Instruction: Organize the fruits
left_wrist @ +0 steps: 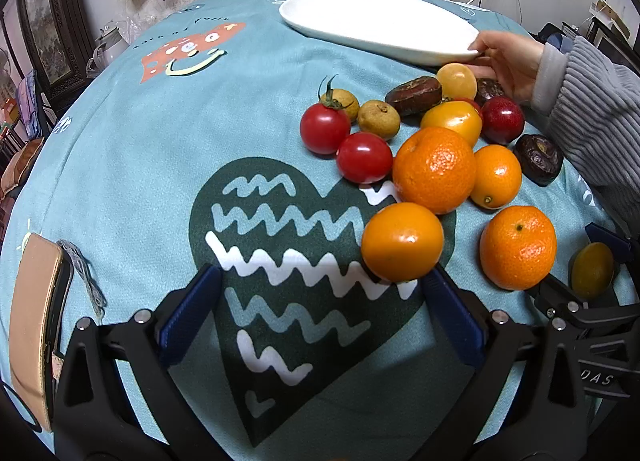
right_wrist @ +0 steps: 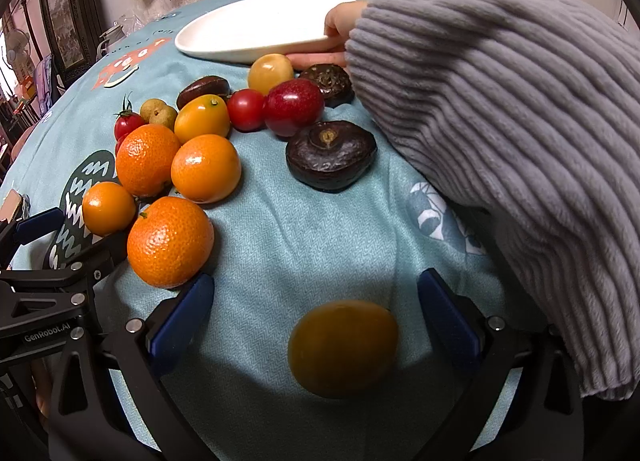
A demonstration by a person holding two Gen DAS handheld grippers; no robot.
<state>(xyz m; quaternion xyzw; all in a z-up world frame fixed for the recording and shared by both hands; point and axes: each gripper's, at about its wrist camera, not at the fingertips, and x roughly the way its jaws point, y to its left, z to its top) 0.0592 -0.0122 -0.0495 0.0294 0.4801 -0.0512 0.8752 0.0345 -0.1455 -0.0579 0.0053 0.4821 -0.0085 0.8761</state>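
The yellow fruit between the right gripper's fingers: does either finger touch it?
Apart. The right wrist view shows the yellow fruit lying between the open right gripper fingers, with bare tablecloth on both sides.

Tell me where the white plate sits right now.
The white plate lies at the far edge of the table, beyond the fruit pile. A bare hand in a grey sleeve grips its right end, just above a yellow fruit.

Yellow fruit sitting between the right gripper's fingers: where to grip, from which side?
Grip the yellow fruit across its widest middle, coming straight forward along the cloth. It is a smooth oval lying alone, already centred between the open right gripper, so the pads can close on its two rounded flanks.
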